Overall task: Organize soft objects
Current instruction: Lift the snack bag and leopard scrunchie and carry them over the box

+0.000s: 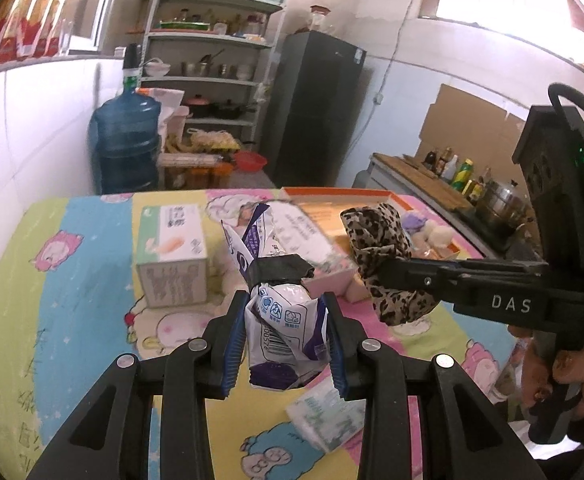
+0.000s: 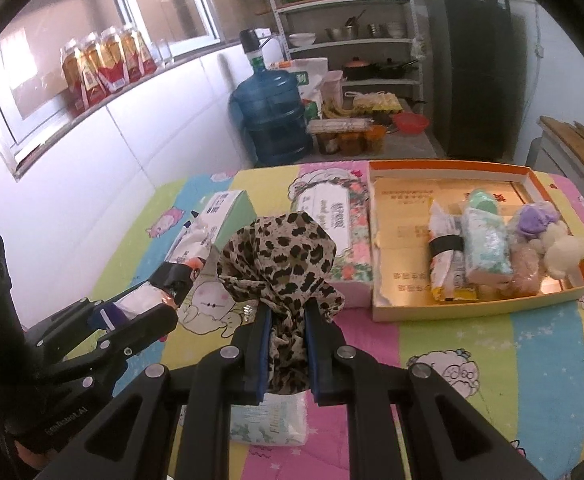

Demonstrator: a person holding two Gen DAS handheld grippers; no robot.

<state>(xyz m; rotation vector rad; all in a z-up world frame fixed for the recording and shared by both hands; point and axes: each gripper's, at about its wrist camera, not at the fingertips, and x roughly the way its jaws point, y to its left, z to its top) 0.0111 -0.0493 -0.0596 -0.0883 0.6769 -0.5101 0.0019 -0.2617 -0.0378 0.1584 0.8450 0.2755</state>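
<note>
Crinkly plastic is what the left gripper [image 1: 285, 320] is clenched on: a white and purple packet [image 1: 279, 320] bound round its middle with black tape, held up off the surface [image 2: 492, 360]. That film is slick and the packet narrows at the tape, so I judge it could slide down between the pads if the grip eases or the hand swings sharply. To the right, the right gripper [image 2: 287, 344] is clamped on a leopard-print cloth [image 2: 279, 264], which bulges loosely above the jaws. Only a thin bunch of fabric sits between the pads, so a snag on the wall of the orange tray [image 2: 472, 308] could pull it free, or the loose end could drag across what already lies there.

The two grippers sit close side by side, and moving both toward the tray at once risks a knock between them.

Counting from the left gripper outward: one green and white box [image 1: 171, 256] stands ahead and to its left, one floral tissue box [image 2: 336, 240] lies ahead of the right gripper, and one soft tissue pack [image 2: 267, 424] lies on the surface directly beneath the right gripper. Ahead and to the right of that gripper, the single tray holds one taped packet [image 2: 446, 260], one green tissue pack [image 2: 484, 248] and a small heap of plush toys [image 2: 548, 240] whose number I cannot tell. Two soft things are in hand, one per gripper.
</note>
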